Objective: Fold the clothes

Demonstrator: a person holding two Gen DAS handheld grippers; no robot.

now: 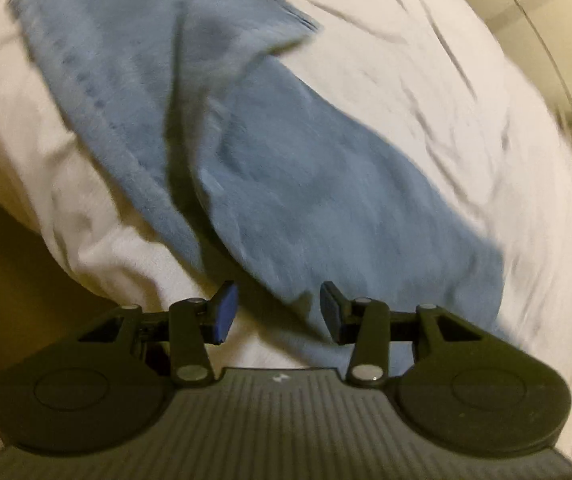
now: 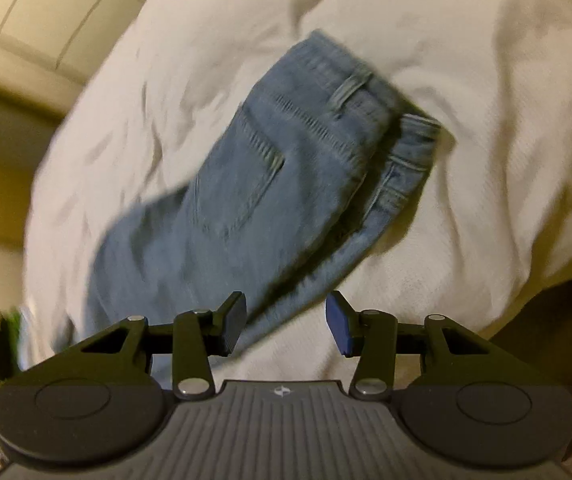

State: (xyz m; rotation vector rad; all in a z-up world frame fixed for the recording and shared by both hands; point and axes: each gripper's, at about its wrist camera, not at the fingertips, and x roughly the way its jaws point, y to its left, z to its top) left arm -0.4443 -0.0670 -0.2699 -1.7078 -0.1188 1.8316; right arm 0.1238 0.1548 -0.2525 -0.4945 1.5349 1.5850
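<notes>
A pair of light blue jeans (image 1: 269, 168) lies folded lengthwise on a white bedsheet (image 1: 426, 92), one leg over the other. In the right wrist view the jeans (image 2: 245, 184) show a back pocket, a belt loop and the waistband at the far end. My left gripper (image 1: 278, 312) is open just above the near end of the jeans, nothing between its fingers. My right gripper (image 2: 286, 322) is open too, hovering over the lower edge of the jeans, holding nothing. Both views are blurred by motion.
The white bedsheet (image 2: 486, 160) is wrinkled and spreads around the jeans. The bed edge drops to a brownish floor (image 1: 1, 264) at the left. A pale wall or cabinet (image 2: 25, 20) stands beyond the bed.
</notes>
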